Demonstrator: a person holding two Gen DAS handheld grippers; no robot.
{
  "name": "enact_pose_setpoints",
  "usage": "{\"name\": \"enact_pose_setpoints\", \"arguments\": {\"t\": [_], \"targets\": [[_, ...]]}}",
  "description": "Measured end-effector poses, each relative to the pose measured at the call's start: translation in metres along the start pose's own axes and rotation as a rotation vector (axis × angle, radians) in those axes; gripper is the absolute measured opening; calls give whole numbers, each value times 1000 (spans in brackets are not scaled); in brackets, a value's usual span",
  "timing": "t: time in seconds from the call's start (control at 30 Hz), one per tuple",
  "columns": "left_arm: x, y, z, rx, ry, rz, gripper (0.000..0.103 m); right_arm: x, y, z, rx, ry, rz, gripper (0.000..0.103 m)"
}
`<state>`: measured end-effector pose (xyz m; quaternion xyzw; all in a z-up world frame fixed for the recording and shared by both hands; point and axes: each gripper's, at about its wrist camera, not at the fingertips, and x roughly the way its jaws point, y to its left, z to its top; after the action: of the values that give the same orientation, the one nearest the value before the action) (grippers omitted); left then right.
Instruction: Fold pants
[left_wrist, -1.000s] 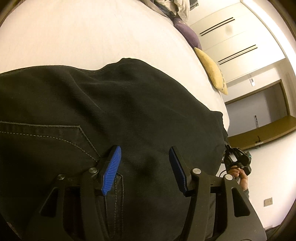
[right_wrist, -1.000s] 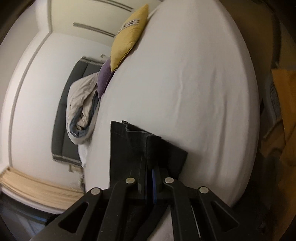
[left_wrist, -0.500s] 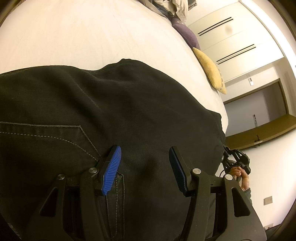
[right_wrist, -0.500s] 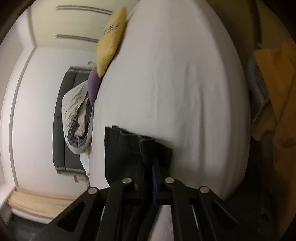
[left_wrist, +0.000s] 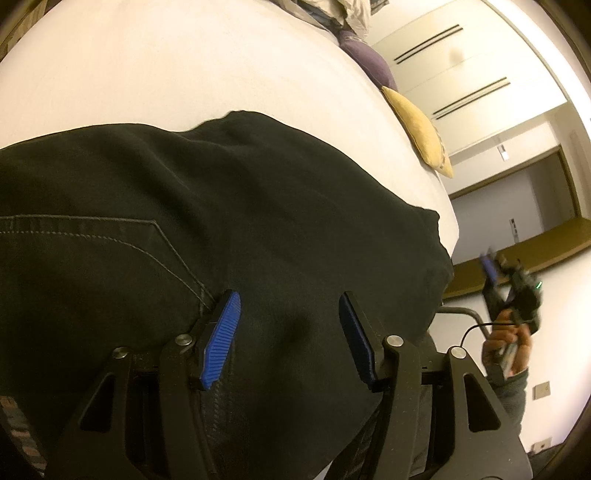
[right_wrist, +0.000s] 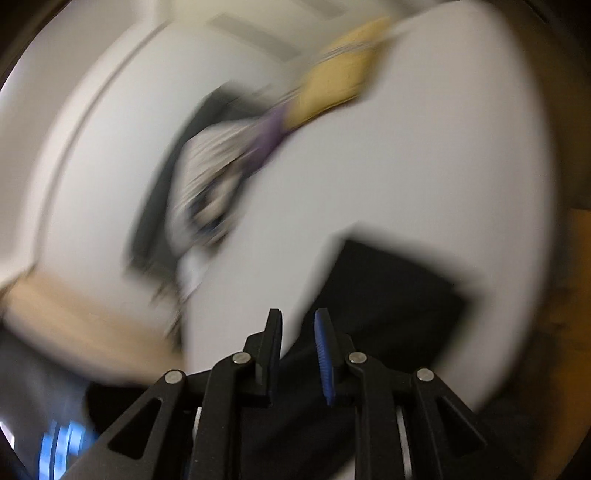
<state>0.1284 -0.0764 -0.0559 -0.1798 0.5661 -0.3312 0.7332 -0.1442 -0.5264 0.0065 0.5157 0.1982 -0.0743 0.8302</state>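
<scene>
Black pants (left_wrist: 229, 229) lie spread on the white bed (left_wrist: 184, 66), back pocket stitching at the left. My left gripper (left_wrist: 288, 314) hovers open just over the seat of the pants, holding nothing. In the blurred right wrist view, my right gripper (right_wrist: 298, 325) is open with a narrow gap, clear of the black pants' end (right_wrist: 391, 288). It also shows in the left wrist view (left_wrist: 509, 295), held in a hand off the bed's far right edge.
A yellow pillow (left_wrist: 417, 129) and a purple pillow (left_wrist: 365, 62) lie along the bed's far side, with crumpled bedding (left_wrist: 343, 11) beyond. White wardrobe doors (left_wrist: 461, 66) stand behind. A wooden ledge (left_wrist: 535, 243) runs along the wall.
My right gripper has opened and let go of the pants' end, then swung away fast; its view is motion-blurred. The left gripper has hardly moved.
</scene>
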Motion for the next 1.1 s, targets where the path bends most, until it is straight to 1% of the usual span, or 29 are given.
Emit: {"name": "enact_pose_setpoints", "arguments": {"t": [0.03,0.07,0.1,0.13,0.17,0.2,0.23,0.27,0.3,0.33,0.37,0.4,0.43,0.47,0.5,0.53,0.57,0.6,0.63,0.67,0.73,0.77,0.8,0.83,0.9,0.93,1.0,1.07,1.1], "targets": [[1,-1,-1,6,3,2,55,24,14,-13,-37,79,39,22],[1,-1,-2,6,2,3,55,40,19,-21,-58,124,36,23],[1,-1,-4,7,-1,2,55,54,19,-29,-64,165,16,24],[0,0,-4,8,-2,-2,55,72,12,-38,-38,216,-9,24],[-2,1,-5,8,-2,-8,55,81,2,-42,-10,244,-29,24],[-4,2,-7,9,-3,-15,55,87,-11,-45,13,260,-86,24],[-6,5,-9,10,-5,-27,55,87,-28,-47,29,256,-183,22],[-8,7,-10,11,-6,-38,55,81,-47,-45,67,231,-214,10],[-10,9,-10,11,-9,-51,55,73,-63,-42,113,204,-196,0],[-14,12,-13,7,-21,-59,55,57,-81,-35,167,146,-181,0],[-18,18,-16,3,-28,-74,55,45,-90,-29,188,102,-201,0],[-21,22,-18,-3,-32,-88,55,30,-95,-20,194,53,-245,0],[-26,24,-20,-12,-42,-95,55,15,-96,-10,182,2,-317,0],[-33,30,-22,-18,-54,-103,55,6,-94,-5,175,-31,-365,0],[-37,34,-22,-20,-64,-97,55,-1,-91,-1,170,-54,-395,5],[-43,37,-25,-23,-76,-88,55,-4,-82,6,148,-62,-378,8],[-46,38,-27,-23,-83,-82,55,-1,-68,12,100,-48,-326,8],[-48,39,-28,-20,-86,-81,55,9,-50,13,52,-16,-275,9],[-49,39,-29,-18,-87,-79,55,25,-28,11,0,38,-211,13],[-49,40,-30,-16,-90,-76,55,49,-4,4,-49,109,-134,17],[-48,39,-31,-17,-91,-67,55,107,44,-24,-128,285,6,36],[-49,40,-32,-17,-93,-62,55,130,61,-37,-155,362,51,39],[-49,39,-33,-16,-94,-59,55,162,80,-59,-188,466,93,46],[-50,40,-33,-13,-95,-55,55,190,95,-80,-209,545,104,48],[-51,38,-36,-7,-99,-45,55,232,108,-109,-219,656,124,48],[-53,39,-37,-5,-102,-42,55,257,108,-121,-202,697,99,48],[-56,38,-39,2,-106,-38,55,287,103,-124,-166,725,53,48],[-55,36,-40,9,-107,-33,55,299,89,-112,-164,683,10,46],[-54,33,-41,9,-108,-34,55,302,79,-103,-150,645,-10,30]]}}
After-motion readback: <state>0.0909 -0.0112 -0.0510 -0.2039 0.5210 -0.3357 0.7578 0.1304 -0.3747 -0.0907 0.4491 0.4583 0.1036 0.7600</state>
